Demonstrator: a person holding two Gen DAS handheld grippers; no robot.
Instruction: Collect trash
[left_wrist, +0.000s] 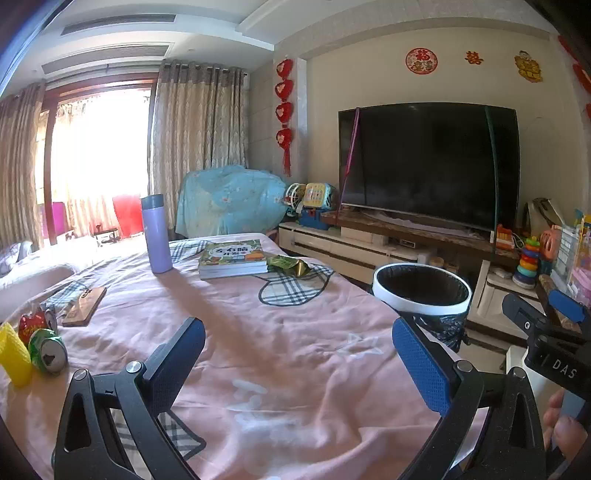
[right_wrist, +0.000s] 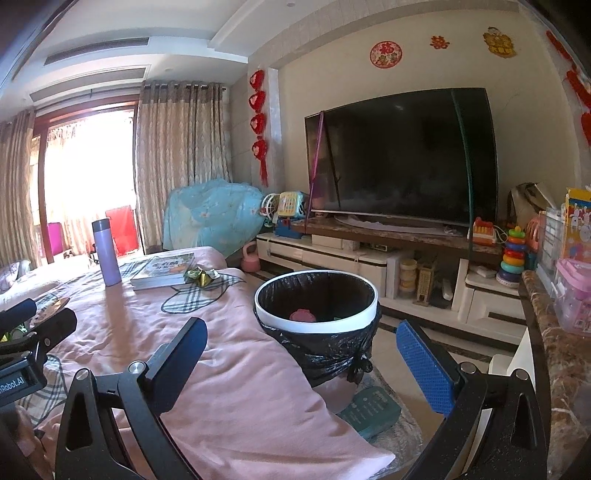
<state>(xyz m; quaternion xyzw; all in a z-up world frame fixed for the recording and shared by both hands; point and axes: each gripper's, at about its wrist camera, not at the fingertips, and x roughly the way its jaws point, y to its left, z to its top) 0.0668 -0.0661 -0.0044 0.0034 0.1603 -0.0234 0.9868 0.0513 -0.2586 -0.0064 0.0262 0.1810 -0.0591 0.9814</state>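
Observation:
A white-rimmed trash bin (left_wrist: 421, 291) (right_wrist: 317, 295) with a black liner stands beside the pink-covered table (left_wrist: 258, 350); a pink scrap (right_wrist: 303, 315) lies inside it. On the table's left edge lie a crushed green can (left_wrist: 48, 354), a red can (left_wrist: 35, 323) and a yellow foam sleeve (left_wrist: 14, 356). A crumpled green-gold wrapper (left_wrist: 290, 265) (right_wrist: 201, 275) lies beside the books. My left gripper (left_wrist: 299, 354) is open and empty above the table. My right gripper (right_wrist: 301, 350) is open and empty, in front of the bin.
A purple flask (left_wrist: 157, 234) (right_wrist: 106, 253), stacked books (left_wrist: 232, 258) (right_wrist: 162, 273) and a wooden board (left_wrist: 85, 306) are on the table. A TV stand with toys (right_wrist: 388, 266) is behind the bin. A marble counter (right_wrist: 554, 350) is at the right.

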